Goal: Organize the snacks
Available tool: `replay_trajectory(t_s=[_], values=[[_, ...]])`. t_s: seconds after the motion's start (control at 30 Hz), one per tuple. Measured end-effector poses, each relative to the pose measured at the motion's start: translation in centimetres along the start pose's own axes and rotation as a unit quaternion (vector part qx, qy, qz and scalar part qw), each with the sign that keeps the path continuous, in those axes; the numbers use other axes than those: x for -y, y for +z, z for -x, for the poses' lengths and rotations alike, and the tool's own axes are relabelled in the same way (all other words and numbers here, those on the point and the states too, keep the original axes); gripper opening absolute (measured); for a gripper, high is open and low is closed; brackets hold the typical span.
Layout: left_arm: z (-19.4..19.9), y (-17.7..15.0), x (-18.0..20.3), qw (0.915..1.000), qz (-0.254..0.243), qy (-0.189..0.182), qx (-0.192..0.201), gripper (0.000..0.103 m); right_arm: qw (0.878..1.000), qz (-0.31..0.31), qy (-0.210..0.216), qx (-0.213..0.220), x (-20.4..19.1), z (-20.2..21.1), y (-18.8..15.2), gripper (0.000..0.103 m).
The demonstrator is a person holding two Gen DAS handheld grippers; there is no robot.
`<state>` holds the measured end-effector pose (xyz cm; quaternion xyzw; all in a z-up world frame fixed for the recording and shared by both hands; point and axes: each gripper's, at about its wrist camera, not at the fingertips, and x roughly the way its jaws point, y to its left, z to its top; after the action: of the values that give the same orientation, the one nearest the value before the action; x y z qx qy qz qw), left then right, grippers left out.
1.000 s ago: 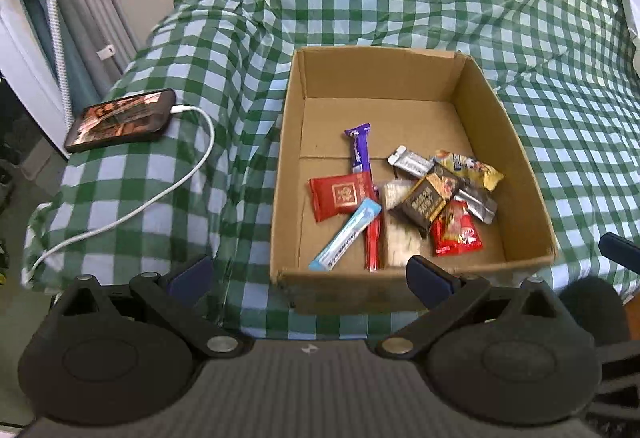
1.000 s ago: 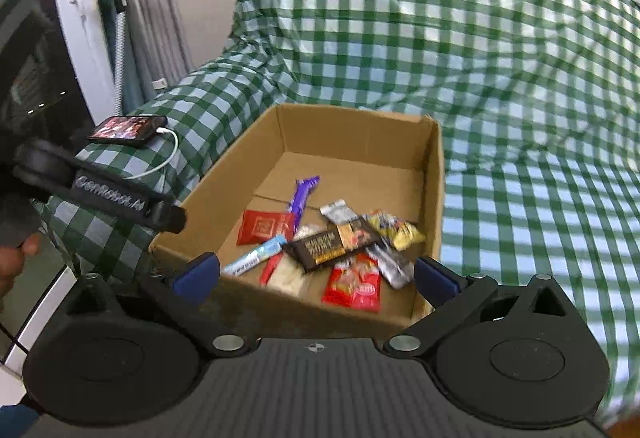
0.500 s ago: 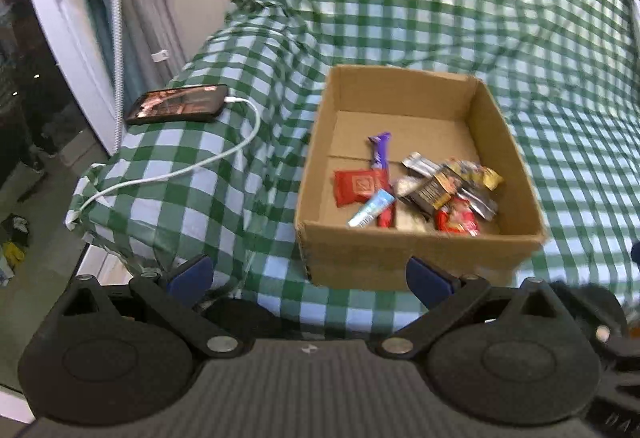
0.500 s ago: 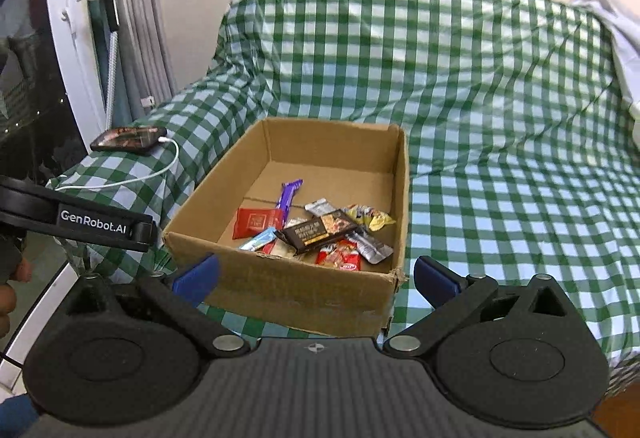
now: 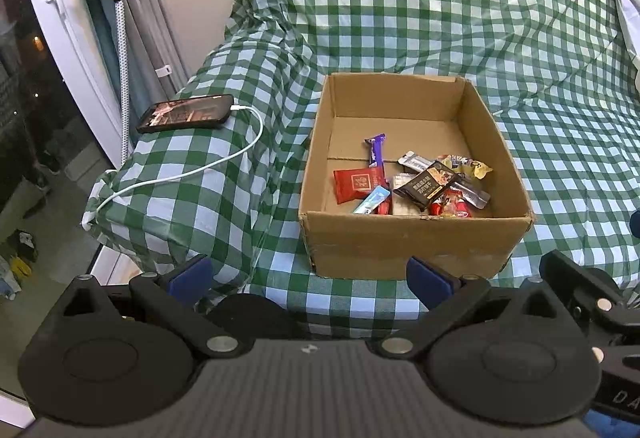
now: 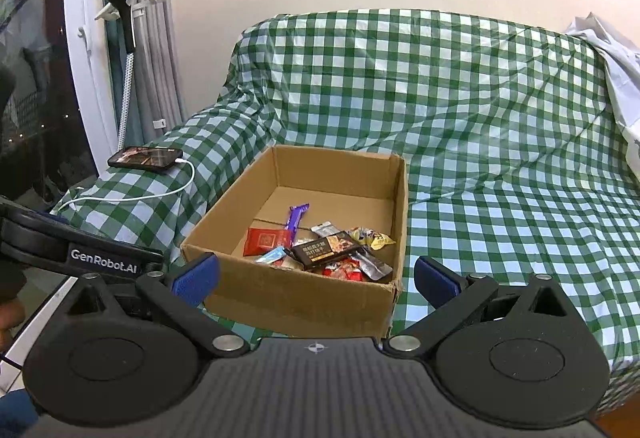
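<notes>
The snacks (image 5: 416, 184) lie in a loose heap on the floor of an open cardboard box (image 5: 416, 238), crowded toward its near wall: a red sachet (image 5: 356, 184), a purple bar (image 5: 376, 150), a light blue stick (image 5: 372, 200), a dark brown packet (image 5: 426, 184) lying on top of the others, a yellow wrapper (image 5: 470, 166) and some silver and red ones underneath. They look light, thin and crinkly, with slick film that would likely slide between pads and crush if squeezed hard; a pinch across the flat middle of the dark brown packet, or on a crimped end seam, seems the safest hold, since it is uppermost and free of neighbours. The box sits on a green checked cover (image 5: 440, 18) over what appears to be a sofa, with a phone (image 5: 186, 114) on a white cable (image 5: 192, 174) to its left. The left gripper (image 5: 308, 278) hovers in front of the box's near wall, jaws spread wide and holding nothing, the heap ahead and beyond that wall. The right gripper (image 6: 314, 278) hangs likewise, wide apart and bare, in front of the box's near corner.
</notes>
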<state>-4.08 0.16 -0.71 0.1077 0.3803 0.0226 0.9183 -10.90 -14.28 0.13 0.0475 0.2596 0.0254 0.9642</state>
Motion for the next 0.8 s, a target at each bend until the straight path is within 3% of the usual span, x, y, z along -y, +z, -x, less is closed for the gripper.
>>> replay_trajectory(t_s=[0.8], values=[[-0.9, 0.2, 0.2, 0.9999, -0.011, 0.002, -0.013, 0.103, 1.0, -0.018, -0.001, -0.006, 0.1, -0.5, -0.3, 0.102]])
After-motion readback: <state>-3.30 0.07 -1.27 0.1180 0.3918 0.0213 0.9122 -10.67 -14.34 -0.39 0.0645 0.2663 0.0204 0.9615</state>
